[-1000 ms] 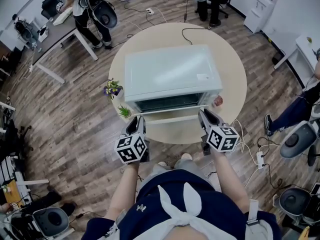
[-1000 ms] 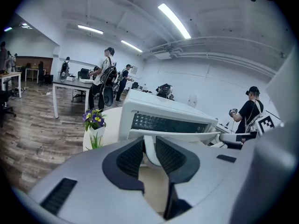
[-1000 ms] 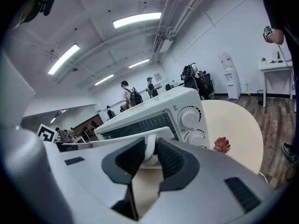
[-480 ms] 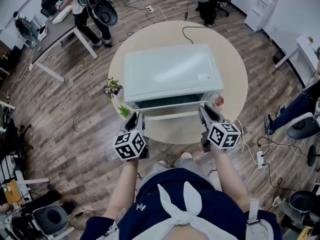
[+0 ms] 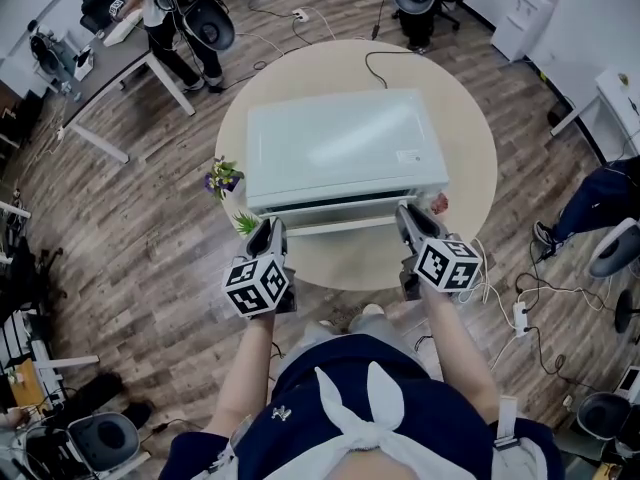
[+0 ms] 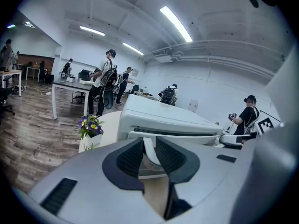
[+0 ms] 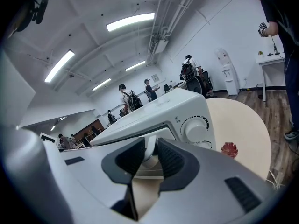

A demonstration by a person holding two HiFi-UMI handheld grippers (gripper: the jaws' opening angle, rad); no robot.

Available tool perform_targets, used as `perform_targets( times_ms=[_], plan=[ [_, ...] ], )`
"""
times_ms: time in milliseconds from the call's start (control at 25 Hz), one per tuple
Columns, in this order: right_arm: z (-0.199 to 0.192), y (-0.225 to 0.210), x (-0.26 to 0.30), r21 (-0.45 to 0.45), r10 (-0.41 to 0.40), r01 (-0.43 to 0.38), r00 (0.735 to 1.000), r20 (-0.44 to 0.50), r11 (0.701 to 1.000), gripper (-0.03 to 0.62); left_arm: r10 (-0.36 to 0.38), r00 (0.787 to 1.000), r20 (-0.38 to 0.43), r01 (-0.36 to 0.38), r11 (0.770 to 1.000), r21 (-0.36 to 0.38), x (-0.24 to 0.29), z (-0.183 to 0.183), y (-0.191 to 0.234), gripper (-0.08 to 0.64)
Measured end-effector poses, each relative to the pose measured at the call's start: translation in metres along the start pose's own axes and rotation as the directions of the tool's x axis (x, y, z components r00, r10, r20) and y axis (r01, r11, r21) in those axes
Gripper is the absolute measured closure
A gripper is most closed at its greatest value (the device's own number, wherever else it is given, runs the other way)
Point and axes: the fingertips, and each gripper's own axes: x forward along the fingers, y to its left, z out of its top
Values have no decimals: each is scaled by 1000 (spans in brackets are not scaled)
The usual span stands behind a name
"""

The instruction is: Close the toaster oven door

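Toaster oven (image 5: 345, 148), pale white, sits mid-desk (image 5: 470, 168), its door (image 5: 340, 220) ajar by a dark slit. We hold the door handle (image 6: 187, 139): left gripper (image 5: 266, 230) and right gripper (image 5: 408, 213) clamp its ends. A pot of purple flowers (image 5: 225, 180) stands left.

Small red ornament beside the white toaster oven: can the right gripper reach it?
Likely not yet: the right gripper is clamped on the white door handle, though the small red ornament lies near, unobstructed.

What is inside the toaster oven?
Only a dark slit shows above the tilted door of the toaster oven; door and top cover the rest, so contents can't be told.
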Motion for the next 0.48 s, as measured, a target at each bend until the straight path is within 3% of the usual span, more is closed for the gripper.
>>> perform_targets(
  times_ms=[480],
  plan=[
    [9, -2, 14, 5, 7, -7, 1000, -4, 1000, 497, 17, 1000, 23, -17, 1000, -1, 12, 10, 3, 463]
  ],
)
